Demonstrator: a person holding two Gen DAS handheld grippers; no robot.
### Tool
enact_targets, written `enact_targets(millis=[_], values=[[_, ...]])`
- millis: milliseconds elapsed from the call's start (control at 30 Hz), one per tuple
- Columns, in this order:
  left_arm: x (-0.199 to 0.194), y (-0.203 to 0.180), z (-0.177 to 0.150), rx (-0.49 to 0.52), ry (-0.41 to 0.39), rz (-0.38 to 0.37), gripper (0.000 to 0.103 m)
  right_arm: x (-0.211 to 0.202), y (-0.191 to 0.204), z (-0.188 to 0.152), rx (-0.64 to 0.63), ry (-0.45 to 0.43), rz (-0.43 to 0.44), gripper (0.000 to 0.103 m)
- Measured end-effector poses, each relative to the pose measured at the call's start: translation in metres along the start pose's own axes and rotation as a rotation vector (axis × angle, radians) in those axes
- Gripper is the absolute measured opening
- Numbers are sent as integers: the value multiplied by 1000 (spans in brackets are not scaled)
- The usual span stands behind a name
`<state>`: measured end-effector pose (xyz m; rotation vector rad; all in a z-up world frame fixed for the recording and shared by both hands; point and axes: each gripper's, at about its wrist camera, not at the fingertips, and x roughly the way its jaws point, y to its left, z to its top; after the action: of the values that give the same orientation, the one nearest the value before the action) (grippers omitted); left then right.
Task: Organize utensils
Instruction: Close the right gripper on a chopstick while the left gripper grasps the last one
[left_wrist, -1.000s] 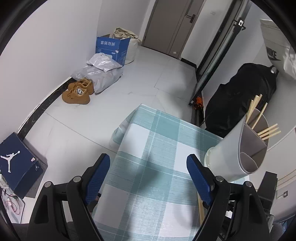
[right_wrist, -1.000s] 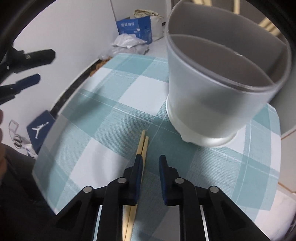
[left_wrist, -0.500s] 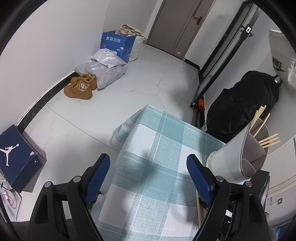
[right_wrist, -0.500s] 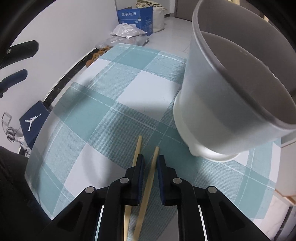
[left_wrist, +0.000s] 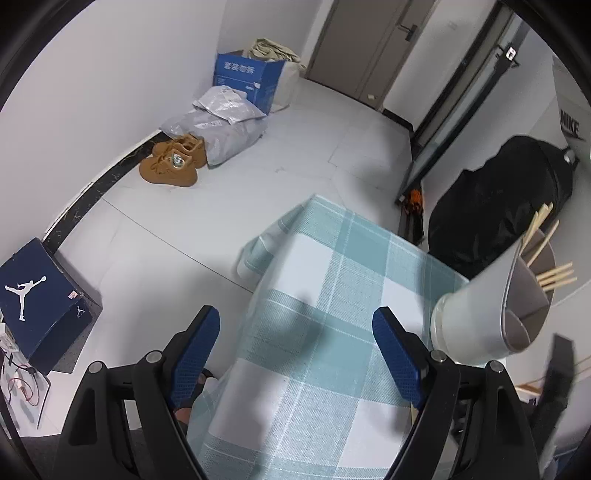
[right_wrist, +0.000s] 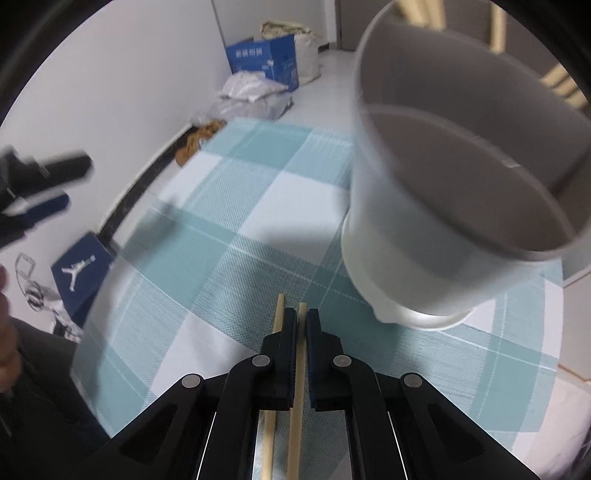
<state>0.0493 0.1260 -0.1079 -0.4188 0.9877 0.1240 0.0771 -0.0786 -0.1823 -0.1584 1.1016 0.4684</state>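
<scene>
Your right gripper (right_wrist: 301, 319) has just been closing, and its blue pads now pinch one wooden chopstick (right_wrist: 297, 373) between them; the stick runs lengthwise through the gap, its far tip poking a little past the fingertips and its near end running back under the gripper body. A second chopstick (right_wrist: 274, 354) lies just outside the left pad, alongside the first, and is not gripped. Both sit over the teal-and-white checked tablecloth (right_wrist: 236, 229). Just to the far right of your fingertips stands the white utensil holder (right_wrist: 424, 266), close to the clamped stick but not touching it; more chopsticks lean in its far compartment. Your left gripper (left_wrist: 295, 350) hangs with its jaws wide apart and nothing between them, above the left part of the same tablecloth (left_wrist: 332, 277); from there the utensil holder (left_wrist: 476, 317) is off to the right, just beyond the right finger, with chopsticks in the holder (left_wrist: 554, 275) sticking out of its top.
</scene>
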Motion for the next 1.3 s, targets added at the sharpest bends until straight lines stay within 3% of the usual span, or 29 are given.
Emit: enact_targets(millis=[267, 467, 800, 1033, 1100, 1133, 1300], values=[[11, -30, -13, 98, 77, -34, 81, -55, -29, -8, 139, -158, 110, 4], [25, -55, -35, 190, 184, -58, 81, -84, -60, -24, 272, -260, 181, 4], [36, -93, -65, 334, 292, -63, 81, -126, -104, -54, 420, -407, 225, 4], [46, -106, -74, 361, 340, 7, 75, -143, -121, -64, 465, -466, 208, 4], [51, -111, -75, 372, 348, 39, 68, -147, -125, -67, 459, -473, 195, 4], [54, -113, -76, 378, 358, 53, 59, -149, -126, -68, 458, -478, 190, 4], [59, -125, -81, 433, 362, 124, 51, -156, -132, -72, 471, -503, 200, 4]])
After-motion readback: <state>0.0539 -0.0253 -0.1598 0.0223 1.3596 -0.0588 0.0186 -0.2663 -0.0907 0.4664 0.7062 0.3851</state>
